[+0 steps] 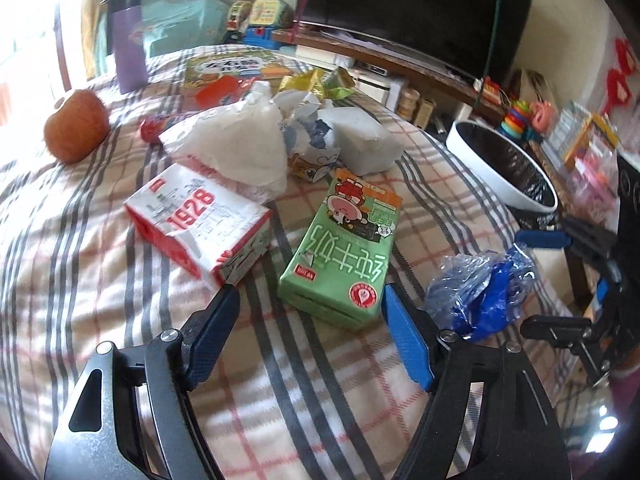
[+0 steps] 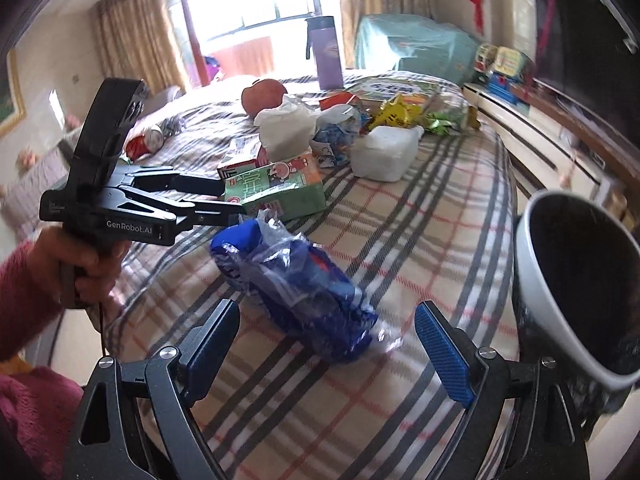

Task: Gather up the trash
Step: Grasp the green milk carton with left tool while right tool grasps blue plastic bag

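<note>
Trash is still lying all over the plaid worktop (image 1: pixel 100 280), so the task is looking close to its start. Nothing is visible in the bin (image 1: pixel 505 168), as far as its dark inside is showing, and neither tongs are carrying anything.

What is waiting: a green carton (image 1: pixel 344 248) in the middle of the left wrist view, a red-white box (image 1: pixel 196 224) to its left, a white tissue (image 1: pixel 236 140) above them, a white block (image 1: pixel 366 140), a yellow wrapper (image 1: pixel 308 82) further up, and a blue wrapper (image 1: pixel 480 292) at the lower right. The apple (image 1: pixel 76 126) and the purple bottle (image 1: pixel 128 40) at the upper left are probably not trash, I am judging.

The left tongs (image 1: pixel 308 336) are standing wide, with nothing between the pads. The green carton is lying just above them in the frame, its near end almost in the gap but not touching either pad. In the right wrist view these tongs are showing from the side, at the left of the frame, pointing at the same carton.

The right tongs (image 2: pixel 326 344) are also standing wide and are holding nothing. The blue wrapper (image 2: pixel 296 284) is lying right before their gap, a little left of the middle, not touching the pads. The bin (image 2: pixel 576 276) is sitting at the right edge of that frame, just beside the right pad.
</note>
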Action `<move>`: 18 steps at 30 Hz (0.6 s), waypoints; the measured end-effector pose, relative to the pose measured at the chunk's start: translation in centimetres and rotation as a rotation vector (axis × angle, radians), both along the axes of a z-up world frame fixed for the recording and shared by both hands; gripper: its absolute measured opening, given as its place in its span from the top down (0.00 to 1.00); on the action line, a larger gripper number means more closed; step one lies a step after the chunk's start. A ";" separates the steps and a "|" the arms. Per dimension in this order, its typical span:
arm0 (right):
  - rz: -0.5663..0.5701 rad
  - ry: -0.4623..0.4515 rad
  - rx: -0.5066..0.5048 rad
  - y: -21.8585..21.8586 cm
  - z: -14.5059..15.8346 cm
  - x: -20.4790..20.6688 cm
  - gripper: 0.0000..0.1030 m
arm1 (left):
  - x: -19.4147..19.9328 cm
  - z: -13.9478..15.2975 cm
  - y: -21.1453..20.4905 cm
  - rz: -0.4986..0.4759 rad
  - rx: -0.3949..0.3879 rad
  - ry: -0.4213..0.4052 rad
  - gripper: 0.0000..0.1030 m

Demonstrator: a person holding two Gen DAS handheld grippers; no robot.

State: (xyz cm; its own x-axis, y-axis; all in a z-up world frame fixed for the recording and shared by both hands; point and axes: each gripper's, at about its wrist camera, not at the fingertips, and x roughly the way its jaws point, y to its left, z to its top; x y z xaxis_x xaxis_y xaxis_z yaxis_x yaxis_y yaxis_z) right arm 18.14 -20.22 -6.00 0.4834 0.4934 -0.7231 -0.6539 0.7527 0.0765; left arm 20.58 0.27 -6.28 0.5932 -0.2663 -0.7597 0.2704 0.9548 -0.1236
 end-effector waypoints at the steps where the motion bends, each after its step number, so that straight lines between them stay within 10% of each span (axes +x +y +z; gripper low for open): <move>1: 0.009 0.000 -0.003 0.2 -0.1 0.2 0.12 | 0.1 -0.1 -0.2 -0.005 0.011 -0.002 0.27; 8: 0.070 -0.004 -0.063 2.1 -0.8 1.0 0.16 | 1.0 -0.6 -0.9 -0.010 0.045 -0.012 0.28; 11: 0.030 -0.009 -0.064 2.0 -1.1 1.1 0.40 | 1.1 -0.5 -1.0 -0.015 0.032 -0.017 0.40; 18: -0.107 0.012 0.007 -0.1 -0.9 0.4 0.48 | 0.4 -0.3 -1.7 0.003 0.003 -0.025 0.48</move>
State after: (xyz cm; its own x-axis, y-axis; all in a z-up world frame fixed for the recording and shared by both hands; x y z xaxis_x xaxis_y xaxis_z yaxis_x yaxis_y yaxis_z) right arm 18.56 -20.32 -6.88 0.5251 0.4446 -0.7257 -0.5691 0.8175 0.0890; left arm 21.03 -1.39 -6.59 0.6127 -0.2621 -0.7456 0.2709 0.9559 -0.1135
